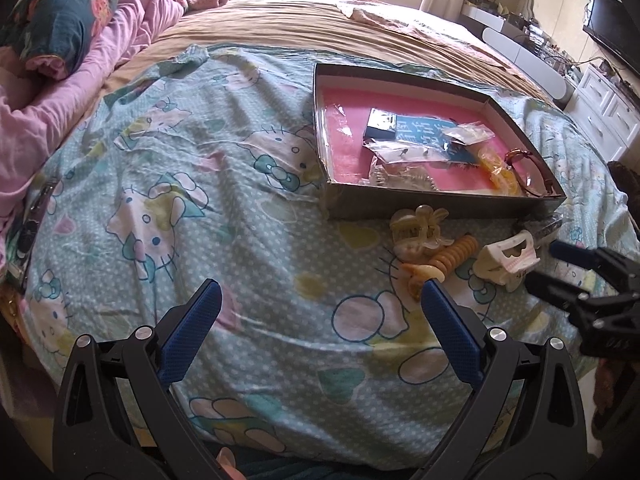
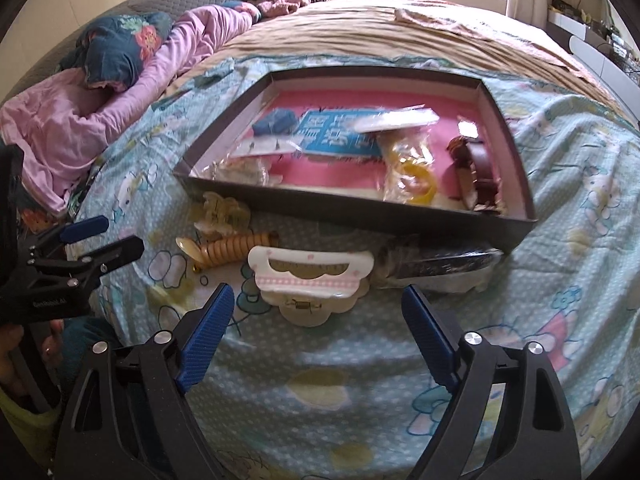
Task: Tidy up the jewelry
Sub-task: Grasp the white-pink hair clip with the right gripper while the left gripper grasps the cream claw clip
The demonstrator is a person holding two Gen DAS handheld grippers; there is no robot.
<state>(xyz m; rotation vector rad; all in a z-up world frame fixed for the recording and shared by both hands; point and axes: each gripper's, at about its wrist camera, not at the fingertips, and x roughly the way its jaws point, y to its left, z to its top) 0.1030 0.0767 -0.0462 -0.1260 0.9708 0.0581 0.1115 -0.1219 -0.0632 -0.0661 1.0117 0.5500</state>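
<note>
Judging from the tray (image 2: 516,236), already holding a yellow bangle (image 2: 416,184) and packets, I still have the white claw clip (image 2: 310,276), spiral tie (image 2: 236,248) and translucent clip (image 2: 218,216) lying before its near wall, with right gripper (image 2: 318,310) and left gripper (image 1: 320,300) both wide and empty.

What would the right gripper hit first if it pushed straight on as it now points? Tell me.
Most likely the white and pink hair claw on the bedsheet, lying just beyond the open right gripper and centred between its fingers. Depth is uncertain.
</note>
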